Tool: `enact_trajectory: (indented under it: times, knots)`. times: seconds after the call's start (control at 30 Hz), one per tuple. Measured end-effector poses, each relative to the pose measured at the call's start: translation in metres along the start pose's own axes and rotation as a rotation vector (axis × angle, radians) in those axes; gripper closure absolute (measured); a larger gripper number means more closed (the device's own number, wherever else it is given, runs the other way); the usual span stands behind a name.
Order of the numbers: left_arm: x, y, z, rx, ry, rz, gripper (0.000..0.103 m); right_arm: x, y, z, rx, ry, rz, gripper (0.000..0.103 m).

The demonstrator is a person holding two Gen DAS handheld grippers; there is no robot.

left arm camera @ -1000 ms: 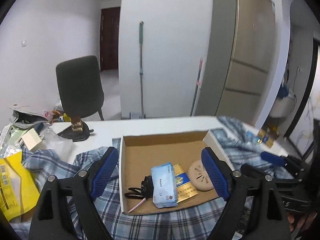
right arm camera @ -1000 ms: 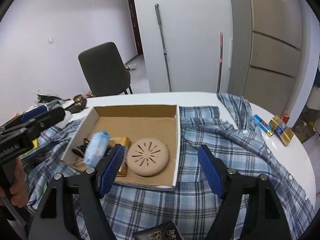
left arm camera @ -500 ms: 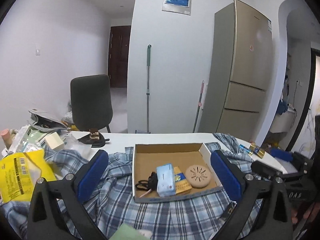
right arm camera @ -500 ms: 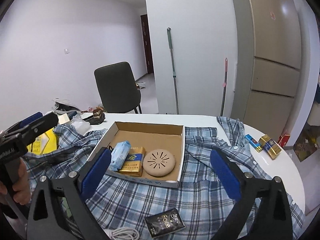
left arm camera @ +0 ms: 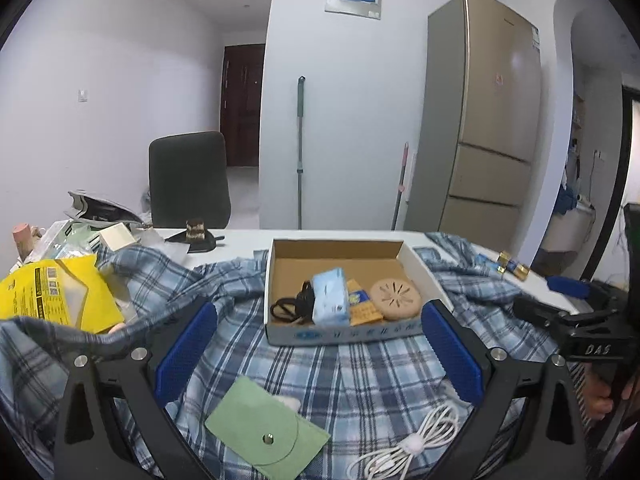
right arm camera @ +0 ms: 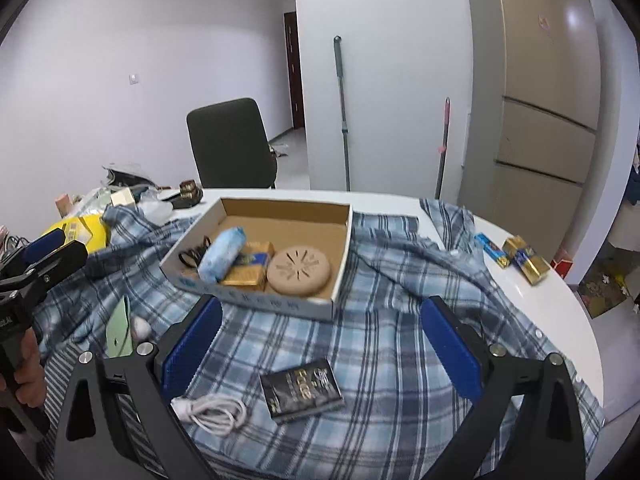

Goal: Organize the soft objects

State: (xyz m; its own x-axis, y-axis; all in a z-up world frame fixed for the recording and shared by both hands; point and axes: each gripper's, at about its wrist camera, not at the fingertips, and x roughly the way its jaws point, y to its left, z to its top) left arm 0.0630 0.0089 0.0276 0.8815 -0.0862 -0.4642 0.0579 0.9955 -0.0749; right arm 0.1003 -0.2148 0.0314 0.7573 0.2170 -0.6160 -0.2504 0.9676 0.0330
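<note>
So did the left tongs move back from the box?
Yes. The left tongs pulled back toward the person: the box looks smaller and farther, with a green pouch newly visible.

Bare shirt (right arm camera: 372, 344) ahead — cardboard box (right arm camera: 260, 298) blocks beyond.

right tongs (left arm camera: 576, 316) body, seen right of the cardboard box (left arm camera: 344, 334): white letters "DAS" | black packet (right arm camera: 302, 390) lying on the plaid shirt (right arm camera: 384, 344) before the box: gold lettering, not legible | box front wall: blue print, too blurred to read | yellow bag (left arm camera: 48, 298) left of the box: label unreadable
</note>
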Motion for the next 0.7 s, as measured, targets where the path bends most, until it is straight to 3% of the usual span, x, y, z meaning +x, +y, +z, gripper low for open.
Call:
enact_trajectory:
  times: [0.4, 0.7]
  knots:
    - [0.008, -0.002, -0.038, 0.011, 0.035, 0.017, 0.0, 0.022, -0.007, -0.037, 0.005, 0.091, 0.002, 0.004]
    - [0.015, 0.002, -0.047, -0.009, 0.06, -0.002, 0.0, 0.036, -0.005, -0.041, -0.041, 0.151, 0.022, 0.004]
